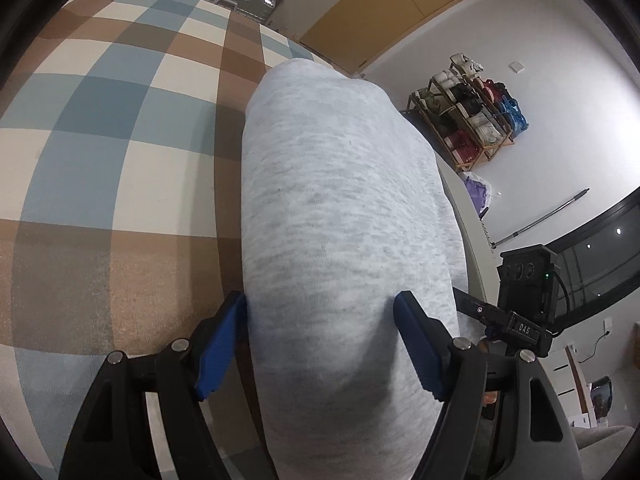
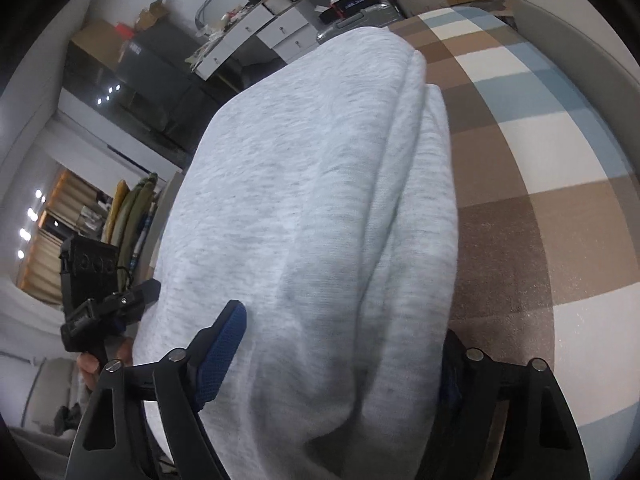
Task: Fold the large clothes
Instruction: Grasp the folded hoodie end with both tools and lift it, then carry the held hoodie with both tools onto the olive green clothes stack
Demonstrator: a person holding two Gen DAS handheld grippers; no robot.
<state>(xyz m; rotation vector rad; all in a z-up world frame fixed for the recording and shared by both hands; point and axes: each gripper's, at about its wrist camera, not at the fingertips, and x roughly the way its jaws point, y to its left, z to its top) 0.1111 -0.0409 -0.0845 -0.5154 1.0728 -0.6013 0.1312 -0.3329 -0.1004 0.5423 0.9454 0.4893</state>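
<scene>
Late fold step, by my reading: left claw (image 1: 322, 312) and right claw (image 2: 340, 336) stand wide, each clamping the bulky grey folded garment (image 1: 340, 200) between its pads above the checked bed (image 1: 120, 140); next, lower and release.

The folded garment (image 1: 340, 208) lies on the bed cover (image 1: 120, 140), along its right side, stretching from near to far. The left gripper (image 1: 320, 344) has the near end between its fingers. The right gripper (image 1: 516, 320) is just right of it. A shoe rack (image 1: 464, 120) stands by the far right wall.
</scene>
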